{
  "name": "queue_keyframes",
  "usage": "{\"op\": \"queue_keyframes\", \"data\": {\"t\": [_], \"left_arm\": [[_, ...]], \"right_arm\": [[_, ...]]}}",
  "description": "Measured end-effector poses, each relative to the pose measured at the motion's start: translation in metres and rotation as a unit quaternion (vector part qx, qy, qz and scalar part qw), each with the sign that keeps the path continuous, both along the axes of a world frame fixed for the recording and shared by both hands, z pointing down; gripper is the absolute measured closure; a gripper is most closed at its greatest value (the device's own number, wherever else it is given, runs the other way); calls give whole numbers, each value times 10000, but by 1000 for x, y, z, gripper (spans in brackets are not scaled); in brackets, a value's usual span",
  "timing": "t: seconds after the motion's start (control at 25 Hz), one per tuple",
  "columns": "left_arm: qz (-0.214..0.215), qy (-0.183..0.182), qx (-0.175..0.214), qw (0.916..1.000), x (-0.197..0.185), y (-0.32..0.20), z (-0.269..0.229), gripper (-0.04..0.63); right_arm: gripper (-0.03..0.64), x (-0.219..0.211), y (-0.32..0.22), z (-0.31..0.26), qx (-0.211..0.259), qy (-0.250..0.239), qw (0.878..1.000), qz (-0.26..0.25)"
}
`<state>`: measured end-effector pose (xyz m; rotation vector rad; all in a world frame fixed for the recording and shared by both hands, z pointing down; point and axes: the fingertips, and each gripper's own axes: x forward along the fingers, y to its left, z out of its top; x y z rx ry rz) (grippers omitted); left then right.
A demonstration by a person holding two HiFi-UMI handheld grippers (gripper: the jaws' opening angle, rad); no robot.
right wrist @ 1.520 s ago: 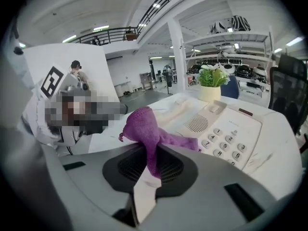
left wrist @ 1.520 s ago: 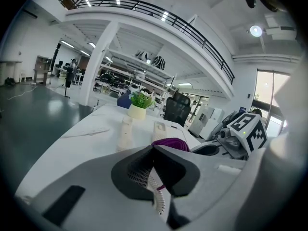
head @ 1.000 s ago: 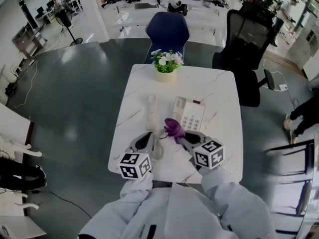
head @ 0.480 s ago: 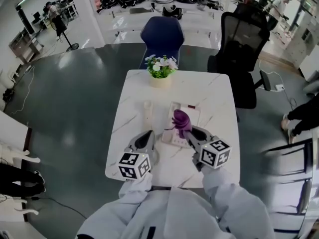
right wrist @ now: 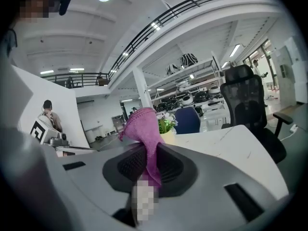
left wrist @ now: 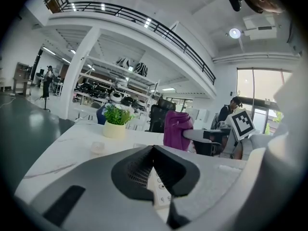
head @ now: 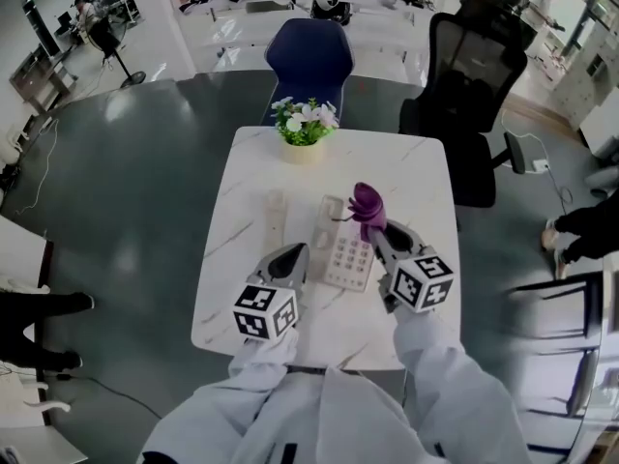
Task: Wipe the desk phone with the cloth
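A pale desk phone [head: 345, 251] lies in the middle of the white marble table [head: 416, 172], and its handset [head: 276, 217] rests off the cradle on the table to its left. My right gripper [head: 375, 222] is shut on a purple cloth [head: 367, 201], which bunches up above the phone's far right corner. The right gripper view shows the cloth [right wrist: 142, 125] pinched between the jaws [right wrist: 151, 150]. My left gripper [head: 292, 259] sits just left of the phone's near end, shut and holding nothing. In the left gripper view [left wrist: 154, 149] the keypad [left wrist: 159, 190] shows under the jaws.
A potted plant [head: 302, 127] stands at the table's far edge. A blue chair [head: 311, 58] is behind it and a black office chair [head: 472, 85] at the far right. A person's legs [head: 583, 224] show at the right.
My right gripper has carried the cloth from the phone's near left corner across it to the far right. The left gripper has stayed close beside the phone.
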<state>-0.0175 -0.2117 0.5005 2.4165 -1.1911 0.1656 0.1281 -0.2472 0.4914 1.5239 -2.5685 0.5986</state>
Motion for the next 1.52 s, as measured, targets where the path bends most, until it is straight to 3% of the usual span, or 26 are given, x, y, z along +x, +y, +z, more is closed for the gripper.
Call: {"op": "queue_keyframes", "data": {"t": [0.28, 0.48, 0.72, 1.0, 1.52], "left_arm": [[168, 26, -156, 9997, 23, -16, 17, 597], [333, -14, -240, 9992, 35, -24, 26, 597], [351, -17, -409, 9985, 38, -28, 40, 597], [364, -56, -613, 9974, 39, -28, 55, 597], [331, -110, -773, 9964, 33, -21, 65, 597]], "right_arm": [[577, 25, -35, 3, 277, 936, 9947, 324], [577, 38, -58, 4, 522, 1927, 9783, 548], [577, 42, -73, 25, 460, 2665, 9616, 460], [577, 38, -75, 63, 120, 3251, 9453, 236], [577, 24, -65, 87, -152, 3526, 9355, -142]]}}
